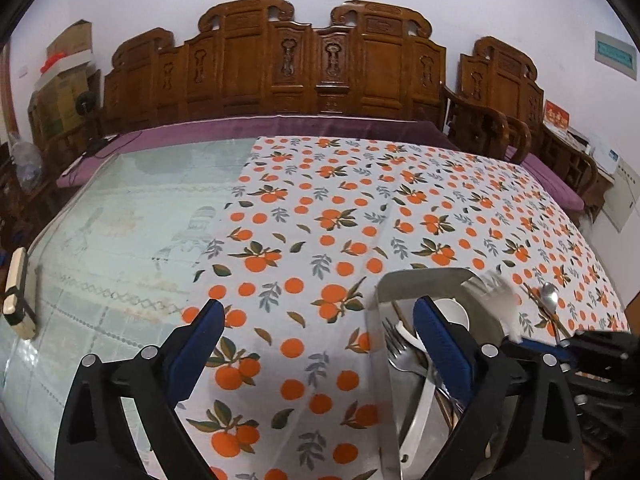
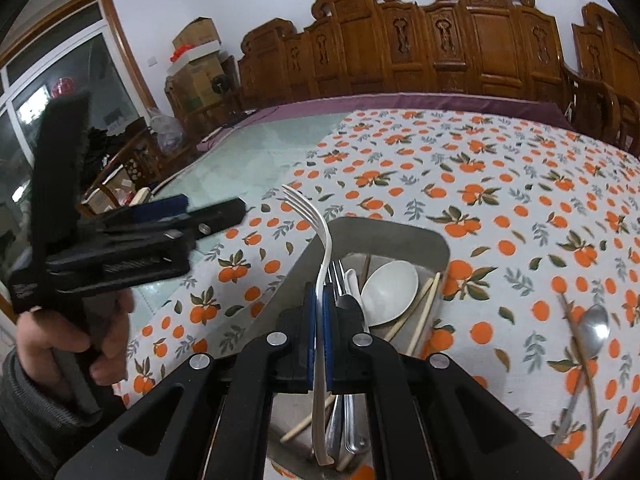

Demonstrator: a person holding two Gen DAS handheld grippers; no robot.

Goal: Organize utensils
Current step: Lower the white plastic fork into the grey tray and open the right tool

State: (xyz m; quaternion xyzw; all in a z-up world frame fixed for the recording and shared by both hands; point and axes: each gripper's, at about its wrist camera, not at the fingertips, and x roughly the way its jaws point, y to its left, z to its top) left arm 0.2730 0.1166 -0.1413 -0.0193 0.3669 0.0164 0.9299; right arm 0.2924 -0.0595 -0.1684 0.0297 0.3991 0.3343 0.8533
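Note:
A metal tray point(image 2: 420, 236) sits on the orange-print tablecloth and holds a metal fork point(image 2: 338, 280), a white spoon point(image 2: 390, 292) and chopsticks point(image 2: 426, 300). My right gripper point(image 2: 319, 300) is shut on a white fork point(image 2: 310, 210), held over the tray with tines up. My left gripper point(image 1: 320, 316) is open and empty, just left of the tray point(image 1: 420, 280); its right finger overlaps the tray's contents. The white fork point(image 1: 496, 292) shows blurred above the tray in the left view. A metal spoon point(image 2: 596, 330) and chopsticks point(image 2: 580, 344) lie on the cloth right of the tray.
The tablecloth point(image 1: 340, 208) covers the right part of the glass-topped table point(image 1: 140, 220). A carved wooden bench point(image 1: 280, 64) with a purple cushion stands behind the table. A small cream and black device point(image 1: 18, 292) lies at the table's left edge.

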